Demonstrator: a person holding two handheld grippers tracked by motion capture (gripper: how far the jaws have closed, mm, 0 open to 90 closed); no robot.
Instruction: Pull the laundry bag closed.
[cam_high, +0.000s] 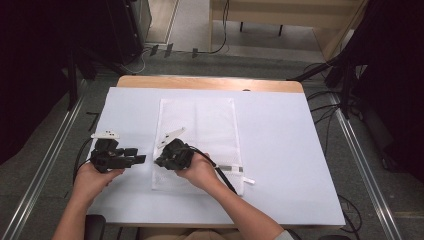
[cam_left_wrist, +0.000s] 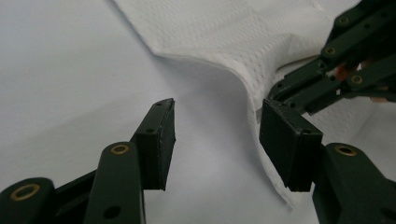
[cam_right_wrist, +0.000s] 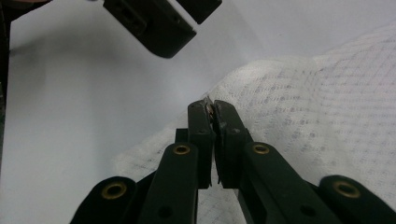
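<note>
A white mesh bag lies flat in the middle of the table, its long side running away from me. My right gripper is shut on the bag's left edge near the front, and the cloth rises there in a small ridge. A pinch of mesh shows between the closed pads. My left gripper stands open just left of that spot, pointing at it. In the left gripper view its jaws are apart with bare table between them. The lifted mesh edge runs beside the right pad.
A white sheet covers the wooden table. A grey zip pull with a white tab lies at the bag's near right corner. Cables and dark stands surround the table on the floor.
</note>
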